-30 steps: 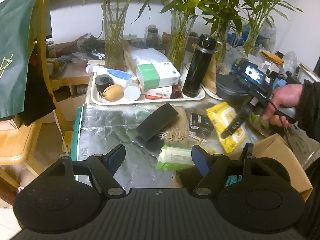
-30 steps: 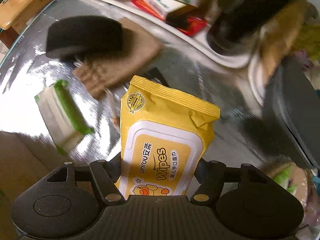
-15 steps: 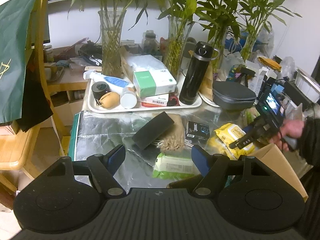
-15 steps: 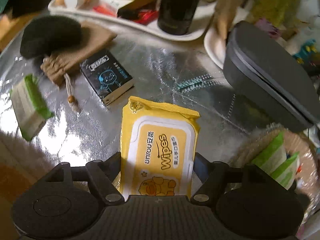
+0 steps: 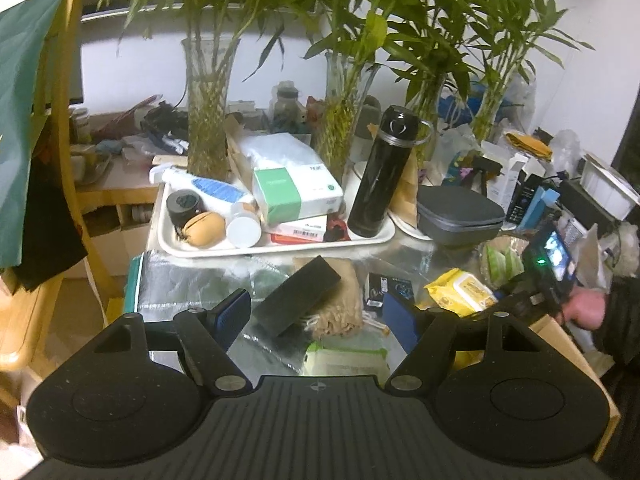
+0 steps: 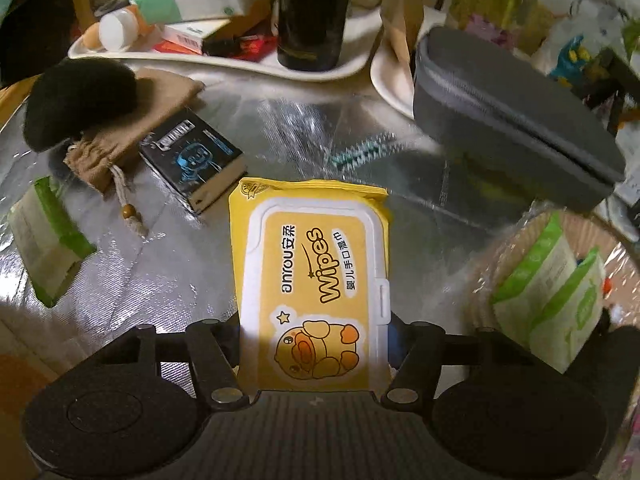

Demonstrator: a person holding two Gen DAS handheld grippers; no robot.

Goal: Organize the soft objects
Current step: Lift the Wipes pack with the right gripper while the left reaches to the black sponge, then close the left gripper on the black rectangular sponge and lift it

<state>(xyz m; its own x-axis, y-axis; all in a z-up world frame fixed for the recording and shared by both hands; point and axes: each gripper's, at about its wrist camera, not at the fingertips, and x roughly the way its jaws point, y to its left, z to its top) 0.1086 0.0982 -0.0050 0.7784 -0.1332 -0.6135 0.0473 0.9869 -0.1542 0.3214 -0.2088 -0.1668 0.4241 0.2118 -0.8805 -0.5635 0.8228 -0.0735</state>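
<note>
Right tongs [image 6: 314,354] pinch the yellow wipes pack [image 6: 316,280] above the foil surface [image 6: 168,280], near the basket [image 6: 500,248] holding 2 green packs. Left tongs [image 5: 316,316] spread, idle. Best: keep pack level, lower into basket, then release.

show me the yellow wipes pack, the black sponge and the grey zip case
yellow wipes pack [image 6: 312,276], right wrist view, on its white lid flap
black sponge [image 5: 298,295], left wrist view, on its top face
grey zip case [image 5: 459,210], left wrist view, on its lid

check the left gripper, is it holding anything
No, the left gripper is open, its blue pads apart with only the table clutter showing between them.
</note>
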